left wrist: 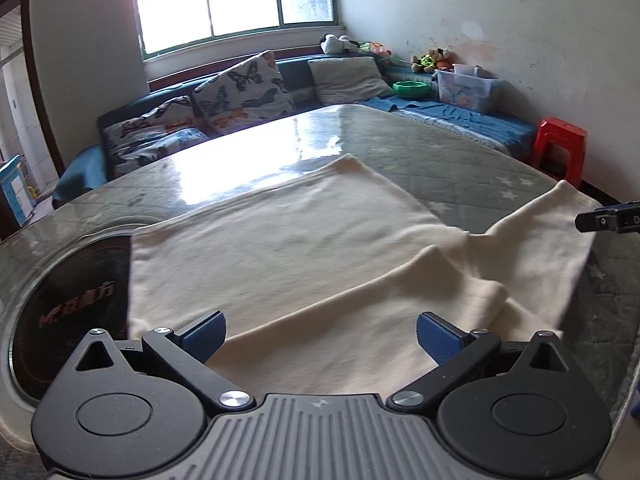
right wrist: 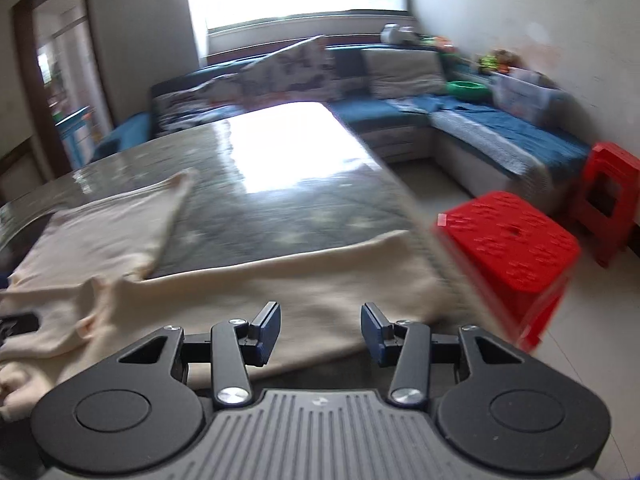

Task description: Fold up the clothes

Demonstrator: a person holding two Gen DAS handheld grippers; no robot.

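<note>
Left gripper [left wrist: 321,338] — jaws spread wide, blue pads [left wrist: 204,336] empty, poised just above the near edge of the cream garment [left wrist: 304,248]; right gripper [right wrist: 320,334] likewise spread, nothing between its pads, over the garment's near-right portion. The garment lies spread on the table [left wrist: 460,152], one sleeve [left wrist: 544,220] reaching toward the right edge, another fold of cloth lying diagonally across the body; in the right wrist view the cloth reaches the table's right edge. The table carries a grey quilted cover with star motifs under a glossy sheet that reflects the window [left wrist: 236,0]; a dark round inset [left wrist: 76,308] sits at its left, touching the garment's edge. Beyond the table: a blue sofa [left wrist: 460,116] with butterfly-print cushions [left wrist: 244,92], a clear storage box [left wrist: 468,88], soft toys — and two red plastic stools [right wrist: 508,248] on the floor to the right.
</note>
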